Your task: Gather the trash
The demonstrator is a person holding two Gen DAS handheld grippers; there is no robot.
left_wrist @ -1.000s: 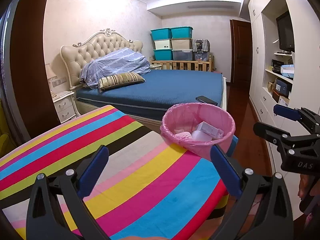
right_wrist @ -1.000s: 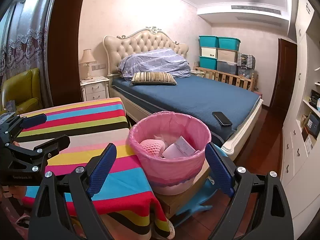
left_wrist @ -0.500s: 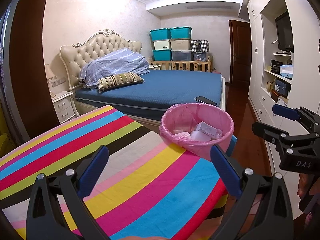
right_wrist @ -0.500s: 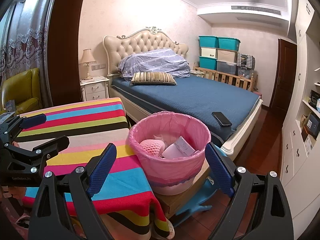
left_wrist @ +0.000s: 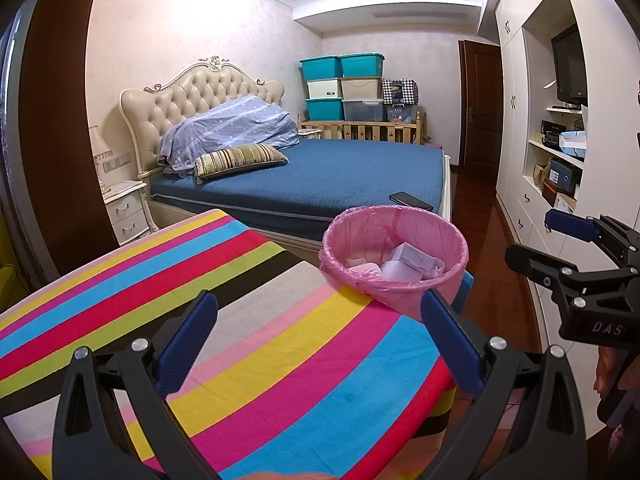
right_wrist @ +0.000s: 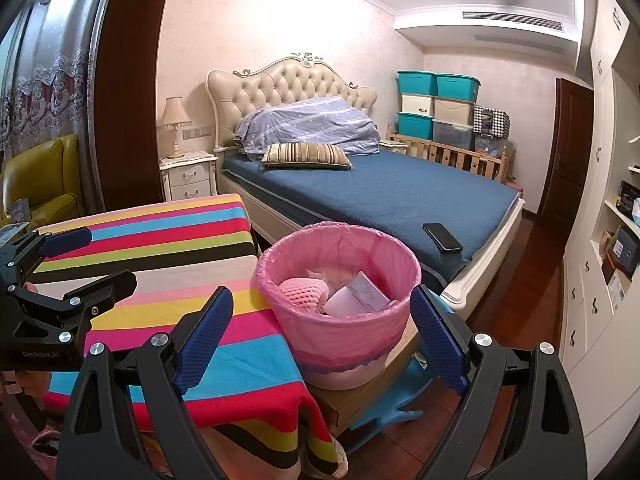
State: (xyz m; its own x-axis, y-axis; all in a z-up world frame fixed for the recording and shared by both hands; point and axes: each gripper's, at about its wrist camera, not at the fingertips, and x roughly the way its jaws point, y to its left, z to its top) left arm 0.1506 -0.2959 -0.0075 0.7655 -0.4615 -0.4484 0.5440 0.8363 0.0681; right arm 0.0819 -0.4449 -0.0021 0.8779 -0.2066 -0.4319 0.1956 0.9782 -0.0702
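Task status, judged from the current views: collection looks complete or nearly so. The striped surface under your left tool carries no loose trash in view. Ahead and to the right of that tool, the bin stands just off the surface's far corner; its pink liner holds a white box and crumpled paper. The right-wrist view also shows a pink foam net inside it.

Tool state: your left tool is spread wide, with nothing between its pads. Your right tool is likewise spread and empty, with the bin directly ahead between its fingers.

Remaining work: none is evident on the surface. The floor beside the bin is mostly hidden, so you cannot confirm it is clear.

Change against the earlier frames: none. Both tools, the bin and its contents keep the same positions.
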